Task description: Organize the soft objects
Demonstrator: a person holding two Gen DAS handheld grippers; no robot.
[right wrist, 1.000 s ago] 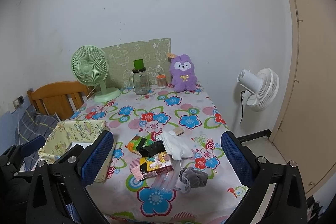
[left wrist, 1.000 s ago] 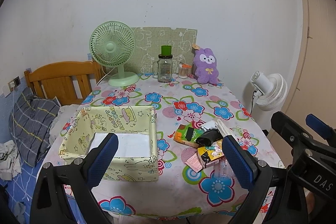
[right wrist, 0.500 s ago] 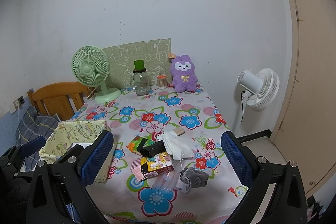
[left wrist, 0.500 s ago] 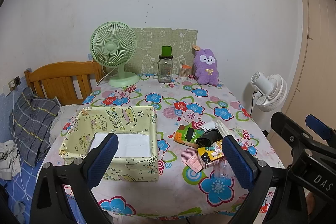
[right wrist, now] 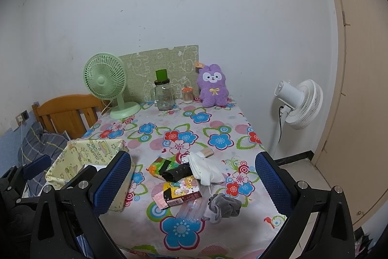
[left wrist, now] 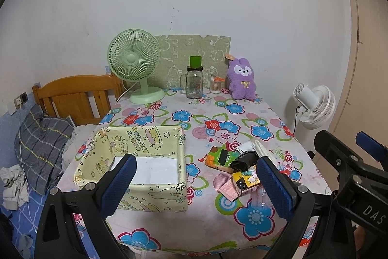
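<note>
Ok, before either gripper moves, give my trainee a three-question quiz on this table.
1. True or false: the yellow fabric box already holds the grey cloth.
2. Which lies nearest the table's front edge: A) purple plush, B) grey cloth, C) green fan?
3. Fill in: the left gripper and right gripper are both ____.

Key: 1 false, it lies on the tablecloth; 2 B; 3 open, holding nothing.
</note>
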